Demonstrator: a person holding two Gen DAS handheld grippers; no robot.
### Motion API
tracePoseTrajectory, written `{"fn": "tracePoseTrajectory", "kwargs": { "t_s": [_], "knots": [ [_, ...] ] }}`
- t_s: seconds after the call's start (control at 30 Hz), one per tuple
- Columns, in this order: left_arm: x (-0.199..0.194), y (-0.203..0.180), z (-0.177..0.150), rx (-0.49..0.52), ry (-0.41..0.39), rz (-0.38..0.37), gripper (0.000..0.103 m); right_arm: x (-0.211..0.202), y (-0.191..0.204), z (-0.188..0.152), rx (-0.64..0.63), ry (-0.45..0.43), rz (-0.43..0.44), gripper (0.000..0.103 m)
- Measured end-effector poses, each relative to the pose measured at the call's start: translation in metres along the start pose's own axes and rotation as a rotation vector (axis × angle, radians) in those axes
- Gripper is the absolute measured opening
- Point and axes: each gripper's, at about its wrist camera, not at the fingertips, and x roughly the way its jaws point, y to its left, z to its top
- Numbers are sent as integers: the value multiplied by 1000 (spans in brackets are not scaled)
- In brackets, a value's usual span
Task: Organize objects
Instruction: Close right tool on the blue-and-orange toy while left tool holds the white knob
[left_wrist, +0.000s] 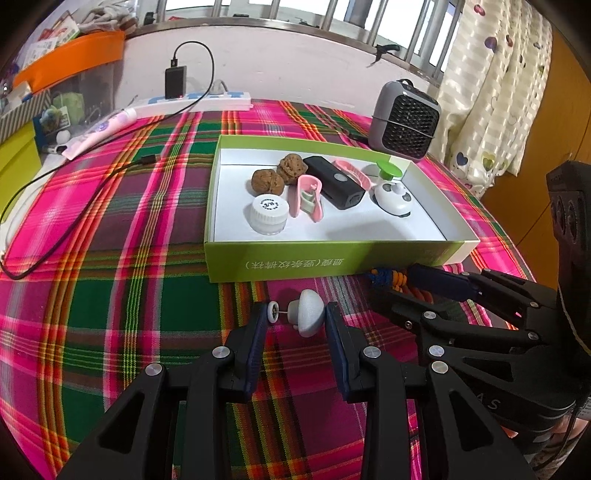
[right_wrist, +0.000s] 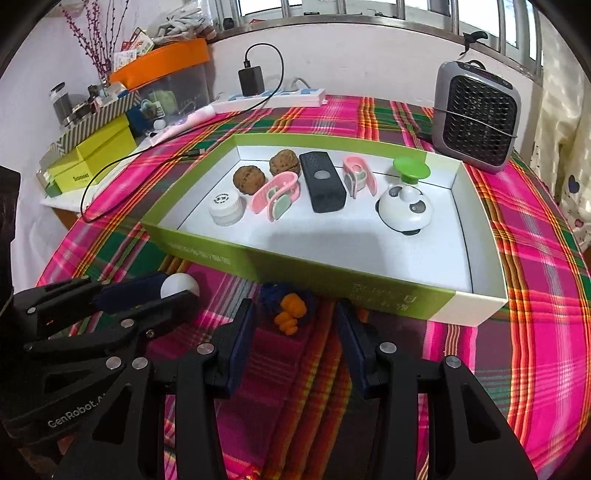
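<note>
- Your left tongs (left_wrist: 295, 319) are clamped on the small white mushroom-shaped piece (left_wrist: 309, 316), one pad on its little wheel end, the other against the rounded cap, just above the plaid counter (left_wrist: 110, 295). It looks like light, hard plastic with a thin pin between wheel and cap (the pin is the weak spot), so keep the squeeze gentle and along its length. The smooth dome could slip out sideways if you tilt it.
- Your right tongs (right_wrist: 295, 325) stand apart with nothing between the pads, aimed at the orange and blue knotted cord (right_wrist: 286, 308), which lies on the counter touching or almost touching the near wall of the green box (right_wrist: 332, 269).
- That cord looks soft and very light. It will squash, not crack, and a loose end may dangle. Take it across the thick orange knot, not the frayed blue part. The box wall leaves little room on the far side, so I judge you should come in from the near side.
- Farther back, the box already holds a white jar (right_wrist: 225, 208), two walnuts (right_wrist: 249, 179), two pink clips (right_wrist: 277, 195), a black block (right_wrist: 321, 186) and a panda-faced toy (right_wrist: 404, 208). Its near floor is bare, so both pieces can go there.
</note>
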Motion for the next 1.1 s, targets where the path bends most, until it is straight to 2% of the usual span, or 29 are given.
{"fn": "tracePoseTrajectory", "kwargs": {
  "t_s": [0.17,0.27,0.5,1.1],
  "knots": [
    [0,0,0,0,0,1,30,0,3,0,-10,1,-16,45],
    [0,0,0,-1,0,0,30,0,3,0,-11,0,-14,34],
    [0,0,0,0,0,1,30,-1,4,-1,-18,-2,-6,24],
    [-1,-2,-1,12,1,16,30,-3,2,-3,-3,-4,11,21]
  ]
}}
